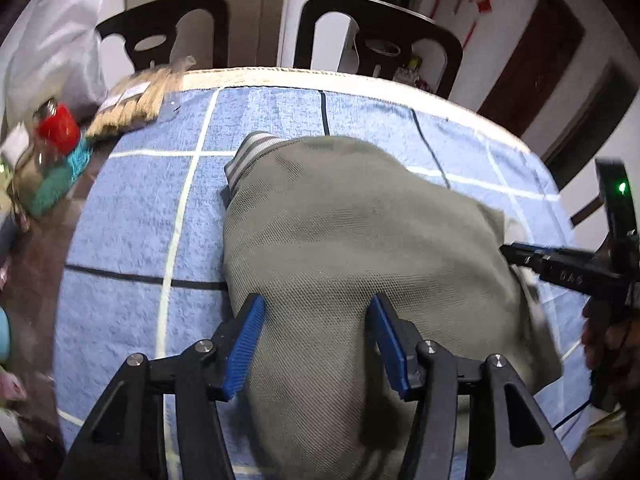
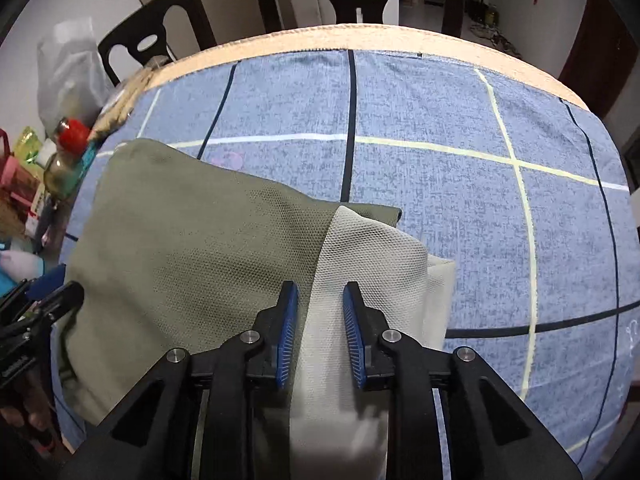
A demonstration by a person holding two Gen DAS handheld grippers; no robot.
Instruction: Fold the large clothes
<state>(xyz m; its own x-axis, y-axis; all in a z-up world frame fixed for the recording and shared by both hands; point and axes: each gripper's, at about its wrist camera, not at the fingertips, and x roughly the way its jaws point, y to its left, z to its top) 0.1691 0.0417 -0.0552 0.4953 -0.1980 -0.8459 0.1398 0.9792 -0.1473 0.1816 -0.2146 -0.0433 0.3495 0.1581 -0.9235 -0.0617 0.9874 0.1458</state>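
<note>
An olive-green mesh garment point(image 1: 352, 240) is seen lying in a loose heap on the blue checked cloth point(image 1: 140, 220) that covers the table, toward the near edge and well short of the far edge. A grey-and-white striped cuff point(image 1: 252, 152) is turned toward the far edge, and a white mesh lining point(image 2: 368, 264) is exposed at the garment's right side.

The left gripper point(image 1: 316, 344) is held above the near part of the green fabric with its jaws well apart — the blue pads point(image 1: 244, 352) are seen clear of the cloth, and nothing is clamped between them. The right gripper point(image 2: 320, 332) is placed over the white lining; its jaws stand a little apart, and the lining is seen between the pads, though no pinch on it can be made out.

Clutter is gathered at the table's left edge — a jar with a red lid point(image 1: 56, 132), a teal object point(image 1: 60, 180) and a clear packet of tan contents point(image 1: 132, 104). Two dark chairs point(image 1: 376, 32) are set beyond the far edge. A hand point(image 1: 608, 344) is visible on the right gripper's handle.
</note>
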